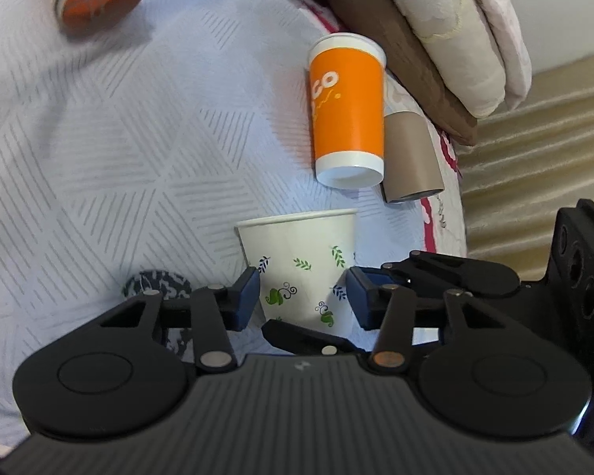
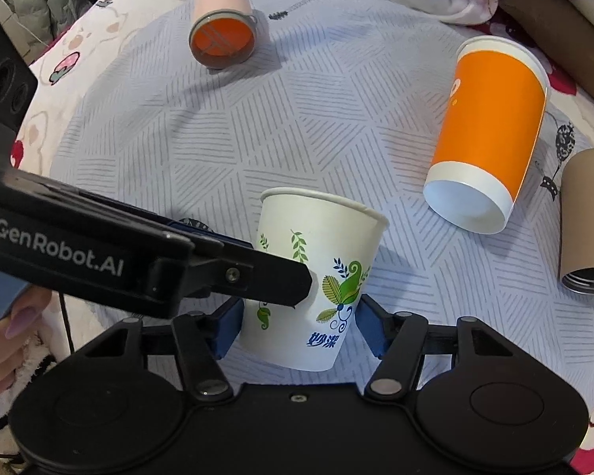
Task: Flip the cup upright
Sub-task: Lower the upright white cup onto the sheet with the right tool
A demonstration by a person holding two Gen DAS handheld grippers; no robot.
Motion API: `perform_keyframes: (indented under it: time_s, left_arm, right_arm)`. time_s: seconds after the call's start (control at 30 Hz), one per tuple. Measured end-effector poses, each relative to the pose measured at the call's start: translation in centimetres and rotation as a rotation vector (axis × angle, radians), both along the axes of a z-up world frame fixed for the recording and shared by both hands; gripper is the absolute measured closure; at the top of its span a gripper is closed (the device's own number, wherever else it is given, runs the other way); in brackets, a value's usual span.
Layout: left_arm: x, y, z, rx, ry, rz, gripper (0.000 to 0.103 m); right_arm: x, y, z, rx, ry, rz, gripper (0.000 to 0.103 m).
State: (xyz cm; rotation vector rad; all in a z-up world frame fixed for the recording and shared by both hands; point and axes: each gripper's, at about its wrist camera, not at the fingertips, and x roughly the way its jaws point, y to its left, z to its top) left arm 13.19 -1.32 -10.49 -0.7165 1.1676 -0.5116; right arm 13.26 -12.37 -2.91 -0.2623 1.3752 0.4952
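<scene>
both our grippers, left (image 1: 303,297) and right (image 2: 299,330), bracket leaf cup (image 2: 316,269), fingers spread, not pinching; cup near upright. next: withdraw cleanly.

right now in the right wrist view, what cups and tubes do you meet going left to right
pink cup lying on its side → white leaf-print cup → orange cup on its side → brown tube

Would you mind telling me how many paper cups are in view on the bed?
2: the leaf-print cup stands upright between both claws, and the orange cup lies on its side farther back to the right. Others may be hidden outside the views.
</scene>
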Motion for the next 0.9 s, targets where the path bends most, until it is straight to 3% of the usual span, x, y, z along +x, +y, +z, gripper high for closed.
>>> perform_keyframes:
  time_s: [0.23, 0.37, 0.47, 0.63, 0.8, 0.9]
  left_arm:
    - [-0.6, -0.1, 3.4, 0.152, -0.216, -0.007, 0.056]
    - [-0.9, 0.7, 4.9, 0.239, -0.308, 0.017, 0.056]
    - [-0.5, 1.6, 4.8, 0.255, -0.303, 0.043, 0.056]
    - [0.1, 2.0, 4.0, 0.290, -0.312, 0.054, 0.056]
    - [0.1, 0.7, 3.4, 0.346, -0.346, 0.021, 0.056]
    - [0.1, 0.2, 3.0, 0.348, -0.343, 0.004, 0.056]
  right_arm:
    - [-1.3, -0.2, 1.0, 0.071, -0.186, -0.010, 0.036]
    - [-2.5, 1.6, 1.1, 0.070, -0.394, 0.012, 0.037]
    - [-2.6, 2.6, 0.6, 0.119, -0.479, -0.044, 0.038]
    - [-3.2, 4.1, -1.4, 0.098, -0.671, -0.015, 0.039]
    - [-3.5, 4.3, -2.8, 0.063, -0.778, 0.021, 0.039]
    - [-3.4, 4.0, -3.2, 0.061, -0.779, 0.020, 0.039]
